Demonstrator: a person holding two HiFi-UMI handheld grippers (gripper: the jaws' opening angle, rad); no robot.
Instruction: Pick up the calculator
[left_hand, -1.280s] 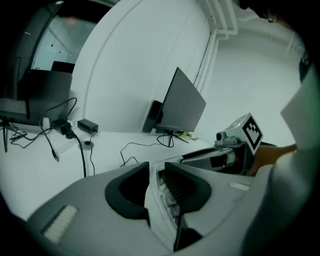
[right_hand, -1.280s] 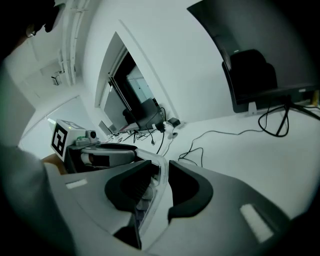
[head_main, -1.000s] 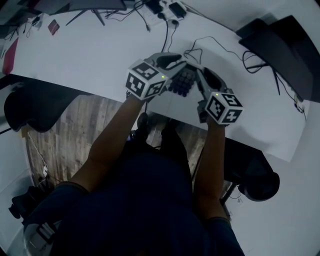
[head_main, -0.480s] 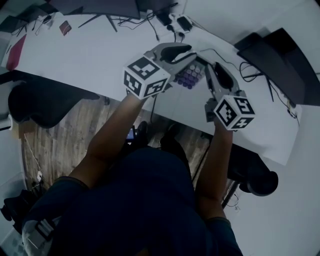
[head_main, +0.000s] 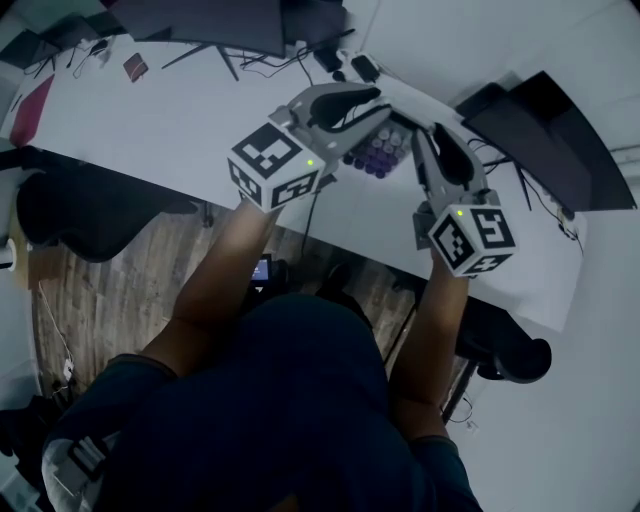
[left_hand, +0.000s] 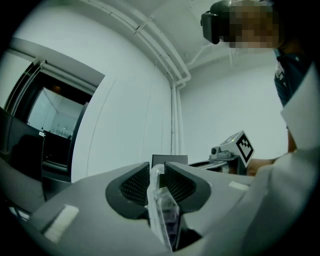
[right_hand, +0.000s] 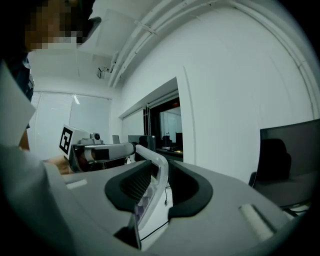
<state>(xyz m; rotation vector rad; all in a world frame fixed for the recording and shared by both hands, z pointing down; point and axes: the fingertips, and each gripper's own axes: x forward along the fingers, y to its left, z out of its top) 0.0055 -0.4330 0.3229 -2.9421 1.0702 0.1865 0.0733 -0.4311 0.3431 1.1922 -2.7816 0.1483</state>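
- In the head view the calculator (head_main: 379, 152) is mostly covered. Only a patch of purple keys shows between the two tongs, and its outline is hard to make out.
- We cannot tell from that view whether the calculator is clear of the white desk (head_main: 170, 120) behind it.
- The left tongs (head_main: 378, 108) are clamped on the calculator's left side. In the left gripper view only a thin, clear-edged sliver (left_hand: 164, 212) stands between the ribbed pads of the tongs (left_hand: 157, 172).
- The right tongs (head_main: 430, 140) grip the calculator's right side. In the right gripper view (right_hand: 159, 175) we see just its edge and a few pale keys (right_hand: 145, 202), and the lower end is cut off by the tongs' body.
- Each gripper view shows the other tongs beyond the calculator, with walls and ceiling behind.
- Compared with half a second ago, the calculator sits in almost the same spot, while the marker cube of the left tongs (head_main: 275, 165) lies slightly lower and further left of it.
- A second ago, the calculator lay nearer the desk's front edge.
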